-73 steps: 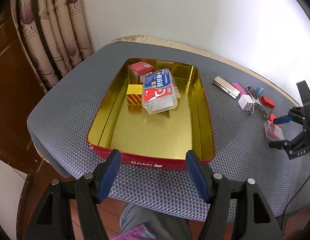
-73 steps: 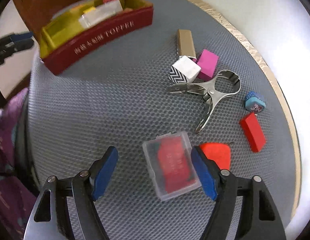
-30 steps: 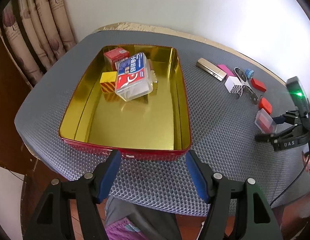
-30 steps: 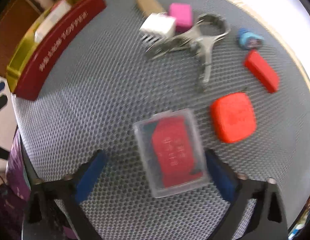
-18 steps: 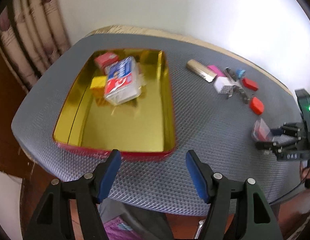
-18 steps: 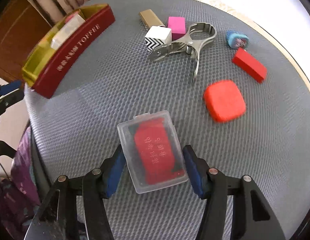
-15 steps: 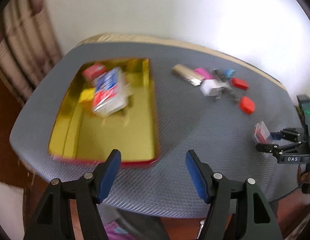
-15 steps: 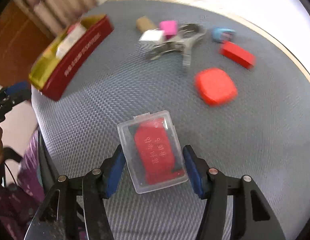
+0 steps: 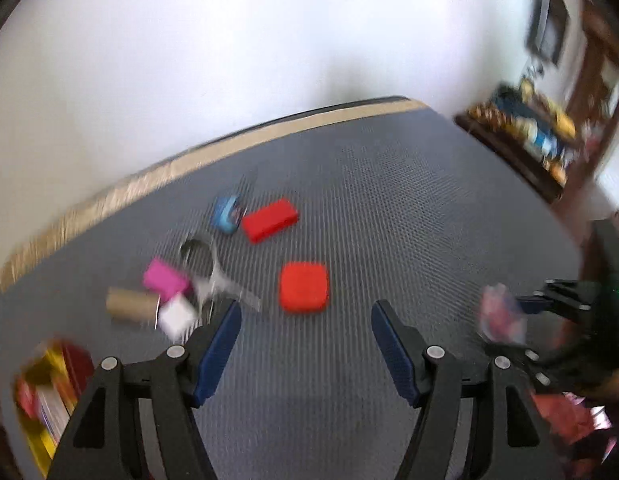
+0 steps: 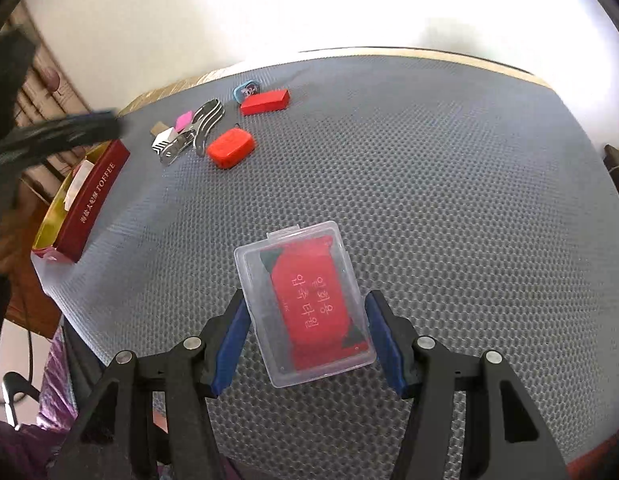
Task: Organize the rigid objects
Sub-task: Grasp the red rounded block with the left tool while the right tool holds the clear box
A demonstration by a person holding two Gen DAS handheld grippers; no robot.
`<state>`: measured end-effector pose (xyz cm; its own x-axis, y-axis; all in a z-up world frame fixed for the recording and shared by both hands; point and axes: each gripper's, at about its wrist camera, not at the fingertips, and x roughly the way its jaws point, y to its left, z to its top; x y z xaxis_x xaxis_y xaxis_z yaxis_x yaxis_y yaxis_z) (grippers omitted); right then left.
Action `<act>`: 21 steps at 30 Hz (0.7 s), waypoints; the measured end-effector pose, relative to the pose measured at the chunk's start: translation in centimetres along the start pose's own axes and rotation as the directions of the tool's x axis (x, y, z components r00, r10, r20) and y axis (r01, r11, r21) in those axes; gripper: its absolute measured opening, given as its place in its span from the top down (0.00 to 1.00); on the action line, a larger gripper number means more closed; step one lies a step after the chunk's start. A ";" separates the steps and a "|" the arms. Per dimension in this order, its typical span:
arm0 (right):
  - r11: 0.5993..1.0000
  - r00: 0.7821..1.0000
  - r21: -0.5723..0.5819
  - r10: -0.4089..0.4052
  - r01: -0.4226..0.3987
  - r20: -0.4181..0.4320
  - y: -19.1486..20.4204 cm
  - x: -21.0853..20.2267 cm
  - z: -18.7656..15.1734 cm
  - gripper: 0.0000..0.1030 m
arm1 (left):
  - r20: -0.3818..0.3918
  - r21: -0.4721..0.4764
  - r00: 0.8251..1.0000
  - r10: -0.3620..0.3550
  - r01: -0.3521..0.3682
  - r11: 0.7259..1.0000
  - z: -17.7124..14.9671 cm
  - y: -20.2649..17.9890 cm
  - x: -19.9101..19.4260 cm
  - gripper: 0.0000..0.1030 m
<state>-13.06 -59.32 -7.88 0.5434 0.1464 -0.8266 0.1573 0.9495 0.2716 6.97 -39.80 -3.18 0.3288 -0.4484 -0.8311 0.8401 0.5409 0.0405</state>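
**My right claw grips a clear card case above the grey tabletop**

My right claw point(image 10: 305, 328) is clenched on a clear plastic case with a red card inside point(image 10: 305, 308), its blue pads point(image 10: 235, 334) pressing both long edges. The case sits raised above the grey honeycomb-mesh tabletop point(image 10: 449, 200).

My left claw point(image 9: 305, 344) is released, holding nothing, its blue pads spread wide over bare mesh. This view is blurred.

A cluster of small things lies on the far left of the tabletop: a rounded red square block point(image 10: 230, 147), a long red rectangular block point(image 10: 265, 102), a small blue heart-shaped piece point(image 10: 246, 91), a silver metal clip point(image 10: 193, 132), a pink block point(image 10: 184, 121), a white cube with black zigzags point(image 10: 162, 141) and a tan bar point(image 9: 131, 304).

Further left stands a red tin tray with a gold interior point(image 10: 95, 198), lettered "TOFFEE", with boxes inside.
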 end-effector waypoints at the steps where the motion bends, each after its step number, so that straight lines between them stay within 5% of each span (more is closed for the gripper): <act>1: 1.000 1.000 0.001 -0.002 0.002 0.003 0.5 0.3 0.1 0.46 | -0.011 0.022 1.000 0.004 -0.004 1.000 0.4 -0.4 0.8 0.33; 5: 1.000 1.000 0.006 0.009 -0.009 0.012 -0.1 0.3 0.0 0.46 | -0.085 0.085 0.996 0.017 -0.009 0.996 2.0 -1.5 4.7 0.33; 18: 0.994 0.997 0.083 0.070 -0.071 0.015 -2.6 0.4 -0.2 0.45 | -0.232 0.019 0.971 -0.048 0.054 0.998 1.9 -0.1 11.8 0.33; 19: 0.994 0.997 0.085 0.073 -0.074 0.015 -2.8 0.3 -0.2 0.45 | -0.242 -0.005 0.968 -0.066 0.067 0.998 1.5 0.2 12.4 0.34; 21: 0.993 0.997 0.086 0.076 -0.077 0.014 -2.9 0.3 -0.2 0.45 | -0.210 -0.034 0.974 -0.081 0.076 0.997 1.1 0.7 12.4 0.55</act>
<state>-13.55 -61.94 -9.02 0.5650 0.2141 -0.7968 0.1852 0.9082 0.3753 12.18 -45.79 -12.86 0.1617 -0.3314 -0.9295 0.8474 0.5294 -0.0413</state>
